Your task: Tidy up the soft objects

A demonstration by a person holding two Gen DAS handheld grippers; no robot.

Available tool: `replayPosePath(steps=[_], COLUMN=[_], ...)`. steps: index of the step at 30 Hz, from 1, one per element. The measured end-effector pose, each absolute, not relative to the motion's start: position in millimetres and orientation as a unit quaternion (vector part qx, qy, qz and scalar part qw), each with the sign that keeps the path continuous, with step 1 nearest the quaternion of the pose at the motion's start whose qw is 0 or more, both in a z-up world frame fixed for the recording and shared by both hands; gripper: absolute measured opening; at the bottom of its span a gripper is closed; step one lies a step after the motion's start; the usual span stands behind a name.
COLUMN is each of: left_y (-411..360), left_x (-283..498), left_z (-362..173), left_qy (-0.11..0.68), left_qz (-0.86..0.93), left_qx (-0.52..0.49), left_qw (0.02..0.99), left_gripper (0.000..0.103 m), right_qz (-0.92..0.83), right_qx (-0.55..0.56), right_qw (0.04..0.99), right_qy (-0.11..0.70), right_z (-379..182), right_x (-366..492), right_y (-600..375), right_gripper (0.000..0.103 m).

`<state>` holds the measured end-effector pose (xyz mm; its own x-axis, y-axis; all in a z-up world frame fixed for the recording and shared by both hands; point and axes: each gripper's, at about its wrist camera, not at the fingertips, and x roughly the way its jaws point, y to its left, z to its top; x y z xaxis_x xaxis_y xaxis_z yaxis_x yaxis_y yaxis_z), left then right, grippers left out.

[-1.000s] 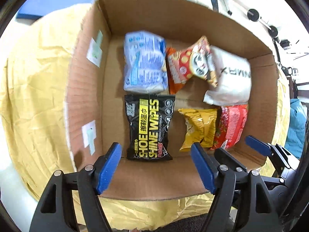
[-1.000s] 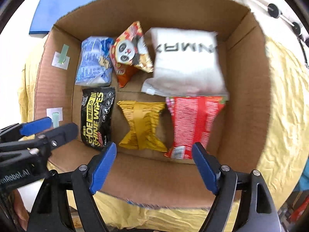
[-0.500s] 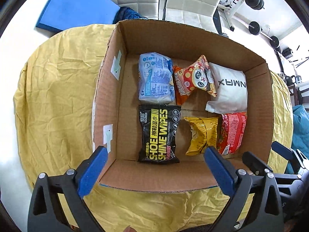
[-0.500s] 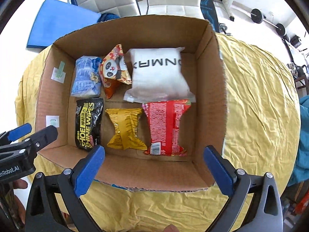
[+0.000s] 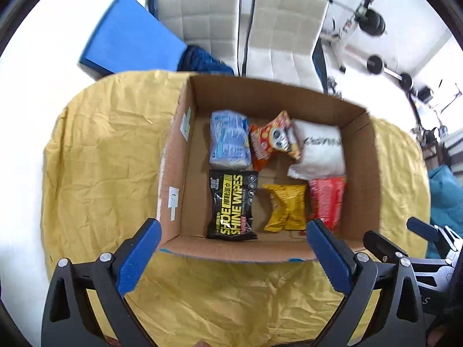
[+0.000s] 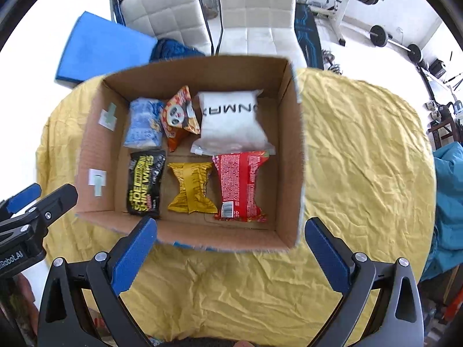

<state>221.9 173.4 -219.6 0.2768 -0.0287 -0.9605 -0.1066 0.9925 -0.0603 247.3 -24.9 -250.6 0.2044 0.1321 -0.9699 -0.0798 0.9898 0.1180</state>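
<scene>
**Six soft packs lie in the box, both tools held empty above the near edge**

The cardboard box (image 6: 289, 156) sits on the yellow cloth (image 6: 361, 150) that covers the bench, and all six soft packs lie on its floor in two rows of three. Far row, left to right: a pale blue pack (image 6: 143, 124), a panda snack bag (image 6: 180, 115) that leans partly over its neighbours, and a white pouch (image 6: 234, 123). Near row: the black shoe wipes pack (image 6: 143, 182), a yellow bag (image 6: 191, 186) and a red packet (image 6: 240, 185). The white pouch overlaps the far end of the red packet.

The left gripper (image 5: 231, 245) and the right gripper (image 6: 230, 241) both hover over the near wall of the box with fingers spread wide and nothing between them.

Handling, as a judgement: these are light, squashy film packs — slick on the surface and quick to buckle. The yellow bag and red packet look pinched at the waist, which offers a narrow place to grip across. The wipes pack looks denser and flatter, best taken by a short edge. The panda bag is probably air-filled, so a gentle squeeze near its crimped seam would suit — hard pressure may burst it. No loose pack shows on the cloth, so the sorting looks about finished.
</scene>
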Motion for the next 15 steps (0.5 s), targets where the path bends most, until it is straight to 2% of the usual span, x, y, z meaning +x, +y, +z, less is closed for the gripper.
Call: replayPosePath(steps=[15], left_y=[138], left_x=[137], left_z=[-84], left_qy=[0.514], left_qz=[0.029], left_qx=[-0.019], left_qw=[0.857], left_gripper=[0.103], right_qz=[0.075], right_qx=[0.046], right_qw=[0.848], right_qy=[0.522], right_z=[-94], right_x=[140], right_y=[-64], right_gripper=[0.103])
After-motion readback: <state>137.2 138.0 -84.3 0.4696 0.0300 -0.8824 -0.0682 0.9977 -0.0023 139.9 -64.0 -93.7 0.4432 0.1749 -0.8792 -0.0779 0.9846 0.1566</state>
